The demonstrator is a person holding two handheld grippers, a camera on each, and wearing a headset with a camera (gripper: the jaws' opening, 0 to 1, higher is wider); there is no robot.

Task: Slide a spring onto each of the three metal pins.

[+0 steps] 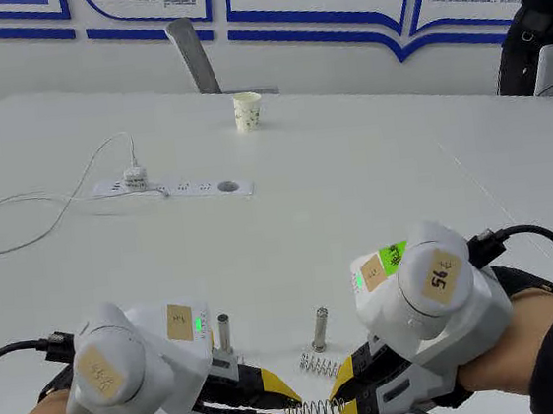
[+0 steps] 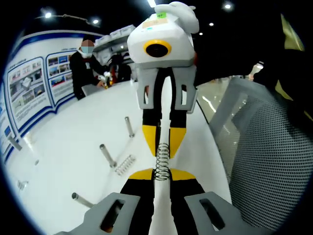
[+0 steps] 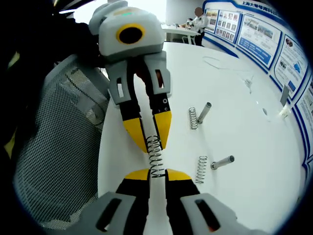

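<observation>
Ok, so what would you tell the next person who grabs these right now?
Left gripper: shut on one end of a spring.
Right gripper: shut on its other end.
Three pins are bare; two loose springs lie on the table beside them.
Done: nothing yet. Left: all three springs onto pins.

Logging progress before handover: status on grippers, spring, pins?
Both left gripper and right gripper shut on thin coiled metal spring. Three short upright metal pins bare. A second spring loose beside one pin.
</observation>
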